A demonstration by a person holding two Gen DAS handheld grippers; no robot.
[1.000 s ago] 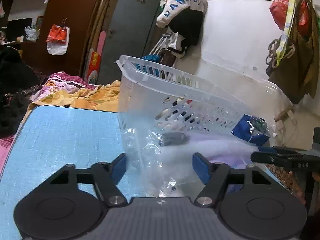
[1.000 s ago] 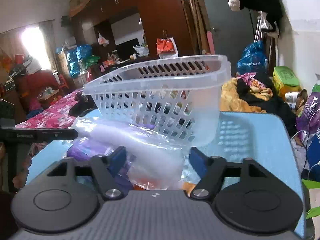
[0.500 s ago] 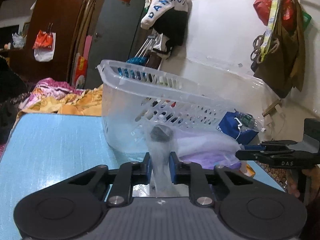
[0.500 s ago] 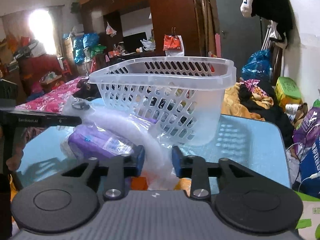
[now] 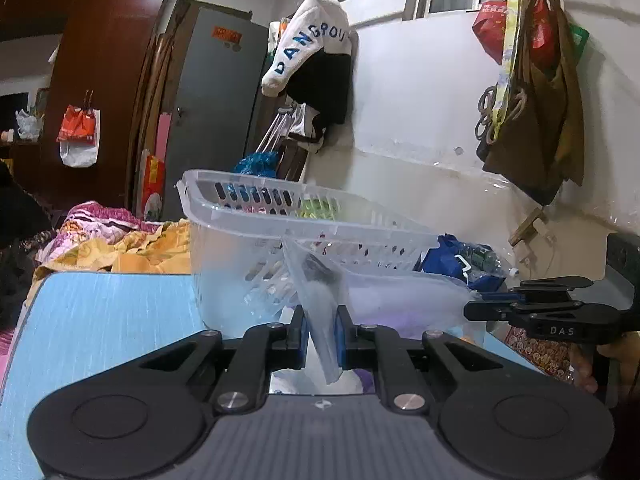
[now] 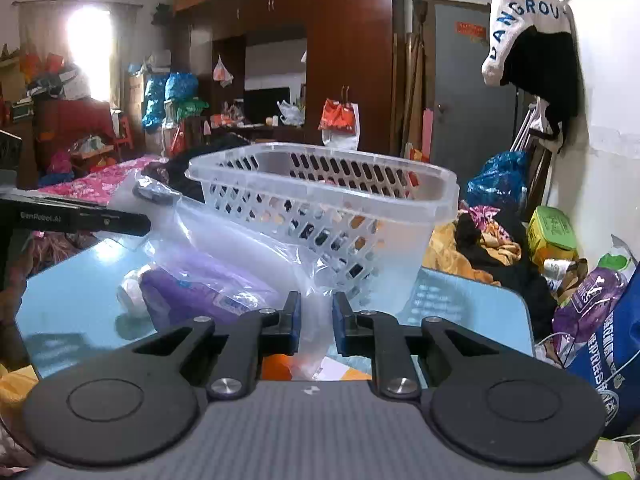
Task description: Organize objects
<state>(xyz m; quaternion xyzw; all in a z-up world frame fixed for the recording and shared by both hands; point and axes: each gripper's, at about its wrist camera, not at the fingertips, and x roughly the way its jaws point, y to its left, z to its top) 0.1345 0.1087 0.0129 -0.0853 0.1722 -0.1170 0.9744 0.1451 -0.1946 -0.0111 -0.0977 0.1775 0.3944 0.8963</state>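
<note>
A clear plastic bag [image 6: 240,248] with a purple packet [image 6: 192,292] inside lies on the blue table [image 5: 100,320], against a clear plastic basket [image 6: 332,208]. My left gripper [image 5: 319,328] is shut on one end of the bag [image 5: 320,304]. My right gripper [image 6: 313,316] is shut on the other end. The basket also shows in the left wrist view [image 5: 288,220], just behind the bag. Each gripper shows in the other's view: the right one [image 5: 532,312] and the left one [image 6: 80,216].
The table [image 6: 472,304] stands beside a bed with colourful bedding [image 5: 120,240]. A blue bag [image 5: 460,260] sits at the wall behind the basket. Bags and clutter [image 6: 592,300] fill the floor on the right. A wardrobe [image 6: 348,60] stands at the back.
Both grippers have closed from open onto the two ends of the plastic bag. Both views have tipped upward, and the bag ends stand higher against the basket.
</note>
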